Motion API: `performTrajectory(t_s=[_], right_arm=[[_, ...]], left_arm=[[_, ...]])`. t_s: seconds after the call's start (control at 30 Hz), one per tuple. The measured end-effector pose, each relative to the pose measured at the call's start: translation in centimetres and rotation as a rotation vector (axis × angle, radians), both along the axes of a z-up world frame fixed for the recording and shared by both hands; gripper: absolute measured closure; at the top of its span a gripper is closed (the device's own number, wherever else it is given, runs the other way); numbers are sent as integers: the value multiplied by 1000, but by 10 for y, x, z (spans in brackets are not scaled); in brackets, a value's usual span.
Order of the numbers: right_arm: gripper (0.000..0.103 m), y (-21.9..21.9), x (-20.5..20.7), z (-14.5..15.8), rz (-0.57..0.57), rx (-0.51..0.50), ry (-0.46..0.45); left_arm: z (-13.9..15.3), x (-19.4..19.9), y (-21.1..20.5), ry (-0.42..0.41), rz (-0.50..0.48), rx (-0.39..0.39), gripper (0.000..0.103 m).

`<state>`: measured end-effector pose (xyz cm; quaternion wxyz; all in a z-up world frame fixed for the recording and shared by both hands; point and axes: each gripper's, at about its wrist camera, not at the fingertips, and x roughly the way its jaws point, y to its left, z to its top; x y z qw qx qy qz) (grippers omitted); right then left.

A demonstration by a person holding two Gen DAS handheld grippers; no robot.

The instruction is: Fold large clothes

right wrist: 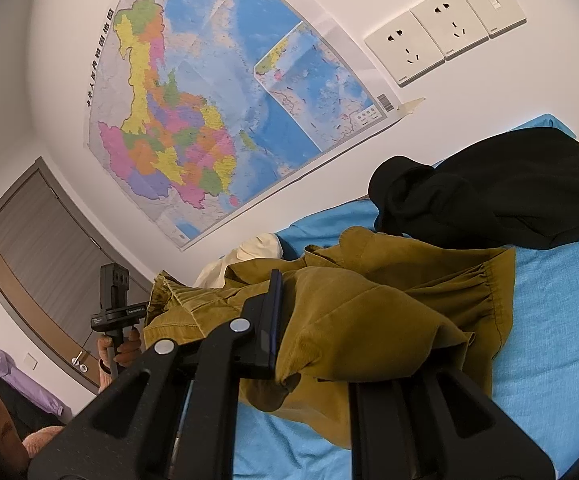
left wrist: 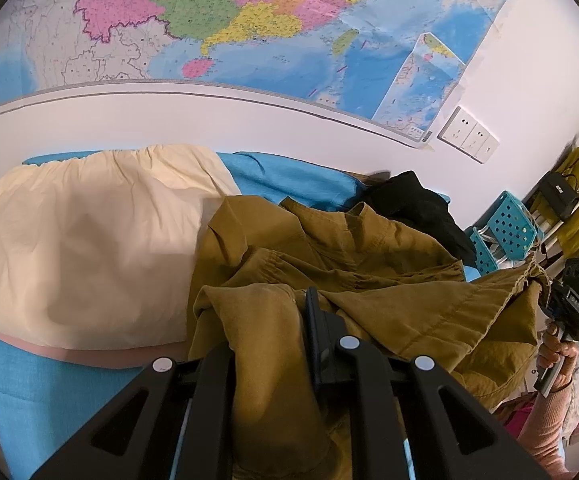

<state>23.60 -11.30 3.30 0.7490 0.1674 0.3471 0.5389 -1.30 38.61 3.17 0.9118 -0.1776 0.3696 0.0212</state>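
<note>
An olive-brown corduroy garment (left wrist: pixel 349 272) hangs bunched between both grippers above the blue bed sheet (left wrist: pixel 37 392). My left gripper (left wrist: pixel 273 340) is shut on its cloth, which drapes over and hides the left finger. The right gripper's handle shows at the far right of the left wrist view (left wrist: pixel 569 304), pinching the garment's other edge. In the right wrist view the garment (right wrist: pixel 369 308) drapes over my right gripper (right wrist: pixel 317 332), which is shut on it; the right finger is hidden by cloth. The left gripper's handle (right wrist: pixel 115 304) shows there at the left.
A cream cloth (left wrist: pixel 81 248) lies on the bed at the left. A black garment (right wrist: pixel 509 192) lies by the wall. A map (right wrist: pixel 209 120) and sockets (right wrist: pixel 441 28) are on the wall. Teal baskets (left wrist: pixel 505 232) stand at the right. A door (right wrist: pixel 29 264) is at the left.
</note>
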Motion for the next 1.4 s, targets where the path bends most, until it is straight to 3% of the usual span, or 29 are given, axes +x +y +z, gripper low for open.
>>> performTrajectory(t_s=[0.77, 1.4], right_arm=[[92, 3, 14, -12, -20, -22, 33], [92, 10, 34, -26, -31, -49, 74]], left_arm=[[0, 8, -7, 10, 0, 69, 91], [-7, 29, -3, 49, 11, 76, 89]])
